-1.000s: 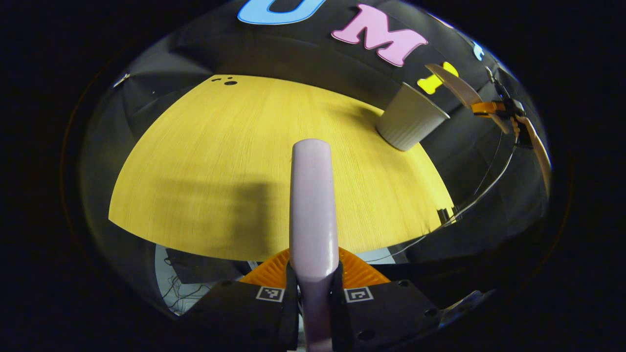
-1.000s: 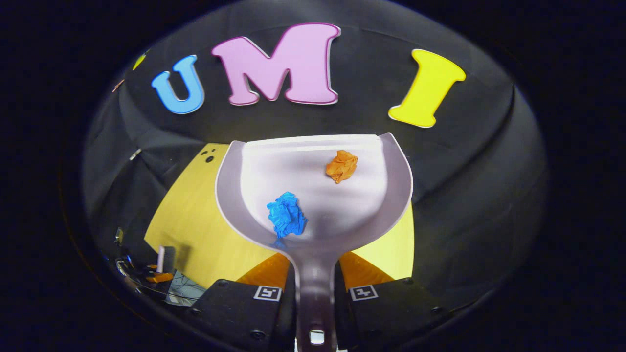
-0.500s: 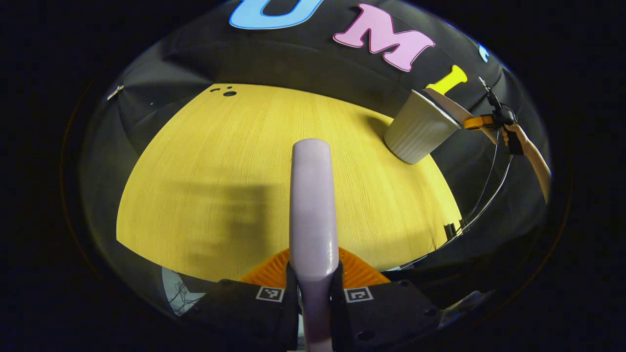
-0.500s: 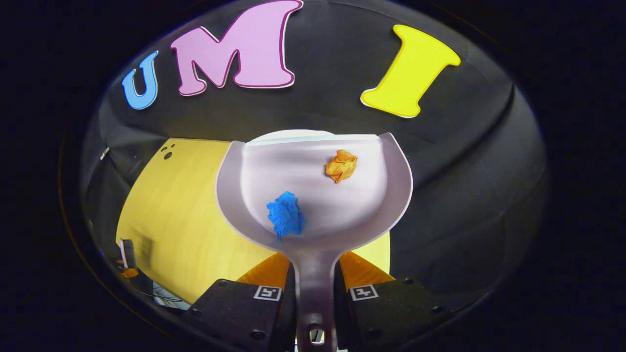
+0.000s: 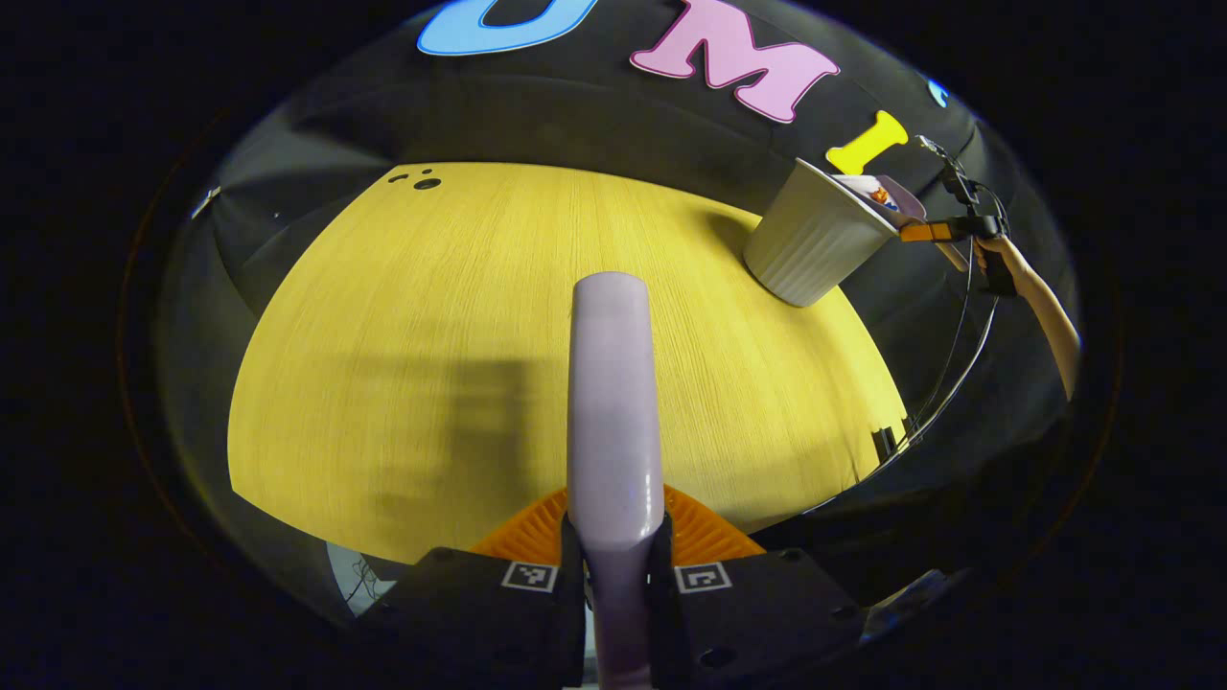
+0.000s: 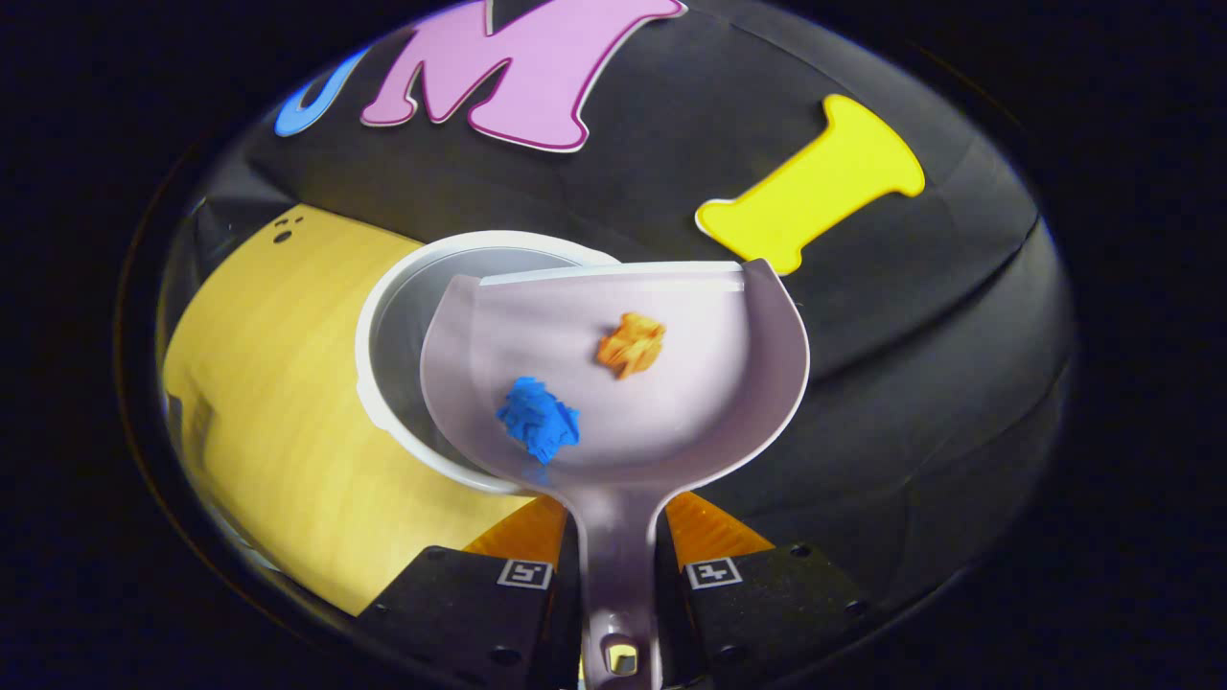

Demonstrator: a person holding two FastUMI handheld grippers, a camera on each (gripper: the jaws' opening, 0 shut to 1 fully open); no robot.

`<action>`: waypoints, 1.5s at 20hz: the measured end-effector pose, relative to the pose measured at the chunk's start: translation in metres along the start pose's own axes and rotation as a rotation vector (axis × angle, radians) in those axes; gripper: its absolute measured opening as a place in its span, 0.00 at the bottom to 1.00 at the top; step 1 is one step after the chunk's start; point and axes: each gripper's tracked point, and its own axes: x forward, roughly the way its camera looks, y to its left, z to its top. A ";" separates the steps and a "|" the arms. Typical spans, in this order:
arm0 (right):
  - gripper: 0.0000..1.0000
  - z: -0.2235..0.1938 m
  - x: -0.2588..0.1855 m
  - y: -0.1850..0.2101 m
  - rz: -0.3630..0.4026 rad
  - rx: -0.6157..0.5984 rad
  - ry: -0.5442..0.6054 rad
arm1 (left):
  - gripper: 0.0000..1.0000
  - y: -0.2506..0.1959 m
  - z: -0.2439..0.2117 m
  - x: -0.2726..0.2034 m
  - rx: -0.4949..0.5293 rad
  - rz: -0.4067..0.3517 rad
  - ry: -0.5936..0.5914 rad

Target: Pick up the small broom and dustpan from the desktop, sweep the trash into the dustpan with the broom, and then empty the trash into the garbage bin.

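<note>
The yellow wood-grain table [image 5: 460, 316] lies broad and bare beneath me, and the change of the last second is all on my right side: in the right gripper view the white ribbed garbage bin [image 6: 388, 335] has come into sight under the dustpan [image 6: 613, 374], where a second ago there was only the booth wall beyond the pan's lip. The pan now hangs over the bin's open mouth, overlapping its right part, and has begun to tilt, since the orange paper wad [image 6: 631, 345] and the blue paper wad [image 6: 539, 420] have both slid a little leftward across the floor of the pan. I judge that the sweeping is done and the emptying has just started; what remains is to tip the pan further until both wads drop inside. In the left gripper view the bin [image 5: 815, 241] stands near the table's far right edge, with the pan's edge just over its rim. The dustpan is pale lilac, smooth and shallow, with a raised curved wall and a straight front lip; both wads are loose and crumpled, well apart. My right gripper [image 6: 618, 575] has its jaws closed on the pan's narrow handle. My left gripper [image 5: 615, 575] has its jaws closed on the small broom [image 5: 613, 402], whose pale rounded handle points forward over the table, idle and well clear of the bin.
</note>
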 end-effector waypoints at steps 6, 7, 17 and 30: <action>0.36 -0.001 0.002 -0.016 -0.174 -0.171 -0.047 | 0.30 0.003 -0.005 0.003 -0.003 0.006 0.017; 0.36 0.000 0.001 -0.018 -0.215 -0.224 -0.059 | 0.30 0.004 -0.006 0.003 -0.010 0.007 0.021; 0.36 0.006 -0.010 -0.029 -0.483 -0.633 -0.106 | 0.30 0.006 -0.023 -0.002 -0.061 0.026 0.047; 0.36 0.005 -0.014 -0.026 -0.414 -0.604 -0.088 | 0.30 0.001 -0.018 -0.001 -0.086 0.039 0.012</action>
